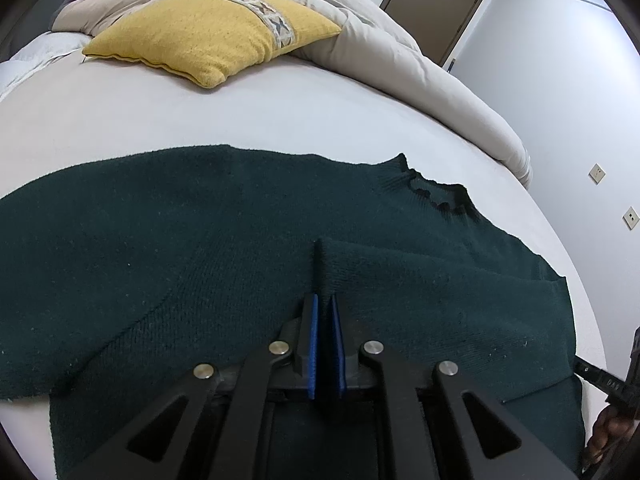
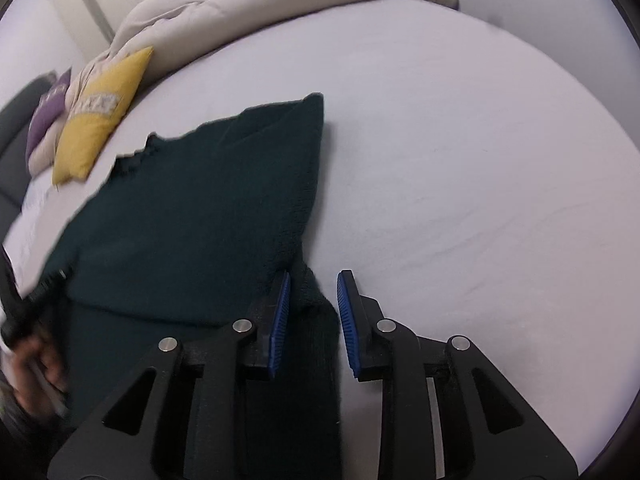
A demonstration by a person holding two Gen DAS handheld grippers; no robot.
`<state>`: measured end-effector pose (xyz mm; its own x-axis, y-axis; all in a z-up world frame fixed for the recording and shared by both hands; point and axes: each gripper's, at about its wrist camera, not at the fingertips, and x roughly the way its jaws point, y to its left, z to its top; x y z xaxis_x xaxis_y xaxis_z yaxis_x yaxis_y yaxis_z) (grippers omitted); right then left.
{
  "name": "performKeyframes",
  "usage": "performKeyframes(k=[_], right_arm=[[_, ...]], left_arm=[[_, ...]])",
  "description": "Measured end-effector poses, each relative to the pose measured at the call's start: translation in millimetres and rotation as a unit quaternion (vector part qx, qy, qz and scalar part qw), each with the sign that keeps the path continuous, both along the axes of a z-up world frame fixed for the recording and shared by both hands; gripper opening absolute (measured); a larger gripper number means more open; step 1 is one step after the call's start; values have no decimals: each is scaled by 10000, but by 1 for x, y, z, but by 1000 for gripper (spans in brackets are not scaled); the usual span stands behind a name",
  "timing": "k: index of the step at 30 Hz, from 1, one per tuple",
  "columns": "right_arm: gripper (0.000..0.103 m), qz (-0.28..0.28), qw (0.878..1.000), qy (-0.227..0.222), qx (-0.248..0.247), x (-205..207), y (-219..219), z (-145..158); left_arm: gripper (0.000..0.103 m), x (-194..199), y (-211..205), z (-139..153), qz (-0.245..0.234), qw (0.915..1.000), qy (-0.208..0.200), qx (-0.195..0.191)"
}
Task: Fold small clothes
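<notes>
Left wrist view: the left gripper (image 1: pixel 325 312) pinches a raised ridge of the dark green sweater (image 1: pixel 160 248), spread on the white bed (image 1: pixel 240 120).

Right wrist view: the right gripper (image 2: pixel 313 300) hangs spread, straddling the sweater's near edge. Mid-fold, probably; next, carry the pinched layer across.

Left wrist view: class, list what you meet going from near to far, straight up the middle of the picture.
left hand-held gripper pinching a fold of the dark green sweater → bare white bed sheet → yellow cushion → beige duvet → brown door
</notes>
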<state>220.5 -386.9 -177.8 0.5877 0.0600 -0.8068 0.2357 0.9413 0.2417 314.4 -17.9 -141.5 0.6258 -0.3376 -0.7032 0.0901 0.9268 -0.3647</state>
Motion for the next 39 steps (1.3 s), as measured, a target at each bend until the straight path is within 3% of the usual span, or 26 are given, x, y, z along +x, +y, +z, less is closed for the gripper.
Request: performKeyframes(k=[3,7,11,15,18,20,22,23,24,26,27,28,29,31,34,36,39], right_arm=[[14,-113,9999,51,-4,-4,-6,-2],[12,-305,9994,13,-176,-13,0,-3],[12,-440,9989,-73,108,-24,-11,-5],[19,-876,9959,-184,147,-29,-16,17],[21,-688,9943,-806,107,-27,-6,42],[23,-438,9973,-582,6,-5,6,31],[36,-275,9996,19,-15,21,8,-6],[37,-292,9994,-179,33,22,4,-16],[37,-372,9988,-287,137,21,1,-13],[44,-581,9982,-80,157,18,0,5],[45,-753,9970,-131,137,10,0,16],[45,-816,9958,-383,160,-3,0,32],[46,-825,9945,-629,141,-16,3,46],[63,-858,9905,-1064,118,-46,10,72],[68,-667,9882,-1317,408,-88,29,87],[68,-449,9894,-1282,522,-109,48,85],[68,-265,9910,-1128,664,-129,72,77]], left_arm=[[10,0,0,0,3,10000,-6,7],[10,0,2,-1,1,10000,-14,-53],[10,0,3,-1,1,9999,-20,-103],[10,-1,2,-2,17,10000,-53,-75],[11,-2,0,-2,23,10000,-84,-23],[11,-2,1,-3,23,9999,-76,-69],[11,-1,1,-3,22,9999,-57,-80],[11,0,1,-3,21,10000,-28,-89],[11,2,3,0,-2,9999,40,-137],[15,1,9,8,-73,9995,221,-236],[25,-5,17,17,-29,9993,277,-265],[36,-13,26,25,44,9992,237,-315],[39,-26,42,39,135,9990,70,-408],[56,-57,85,63,419,9979,-329,-377],[60,-90,168,71,1214,9916,-431,-147],[60,-114,239,64,1938,9807,-245,-94],[60,-153,334,47,3082,9513,92,-80]])
